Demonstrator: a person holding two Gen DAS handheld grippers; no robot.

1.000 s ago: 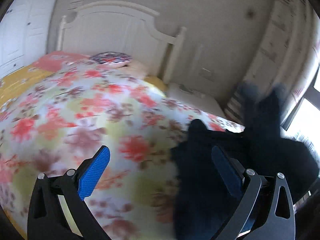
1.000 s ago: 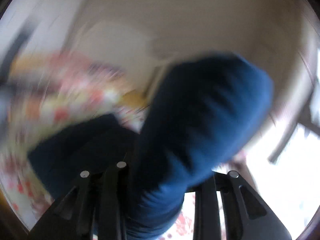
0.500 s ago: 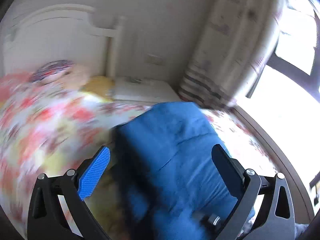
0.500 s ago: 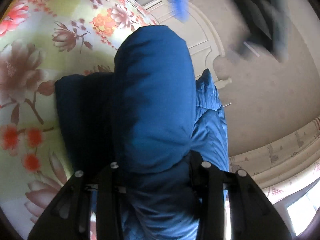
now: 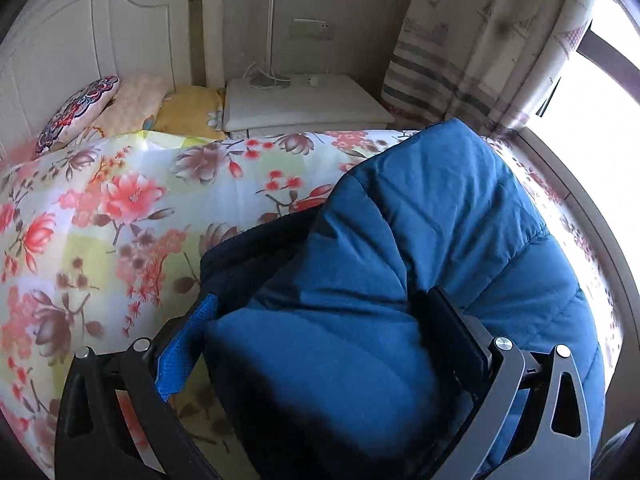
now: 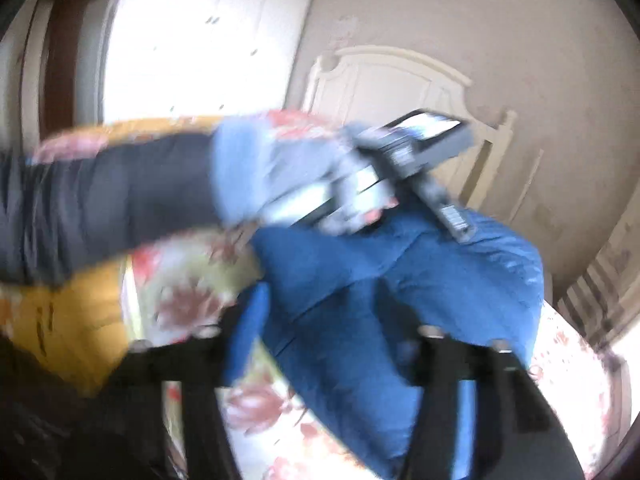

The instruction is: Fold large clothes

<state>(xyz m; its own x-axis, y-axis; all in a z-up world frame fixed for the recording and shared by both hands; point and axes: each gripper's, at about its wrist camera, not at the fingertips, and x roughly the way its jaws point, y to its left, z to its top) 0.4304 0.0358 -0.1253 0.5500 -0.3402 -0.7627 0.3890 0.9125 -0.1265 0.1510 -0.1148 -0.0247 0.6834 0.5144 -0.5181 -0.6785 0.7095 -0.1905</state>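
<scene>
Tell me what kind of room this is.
Most likely a bedroom: a white headboard, a bed with a floral bedspread and pillows, and a nightstand beside it.

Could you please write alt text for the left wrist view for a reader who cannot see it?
A puffy blue jacket lies bunched on a floral bedspread, bulging between the left gripper and its wide-spread fingers. Behind stand a white headboard, a nightstand and a curtain.

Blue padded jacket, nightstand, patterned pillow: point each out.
Blue padded jacket [image 5: 440,216]: left wrist view, quilted upper panel.
Nightstand [image 5: 304,100]: left wrist view, white top.
Patterned pillow [image 5: 76,110]: left wrist view, embroidered face.
</scene>
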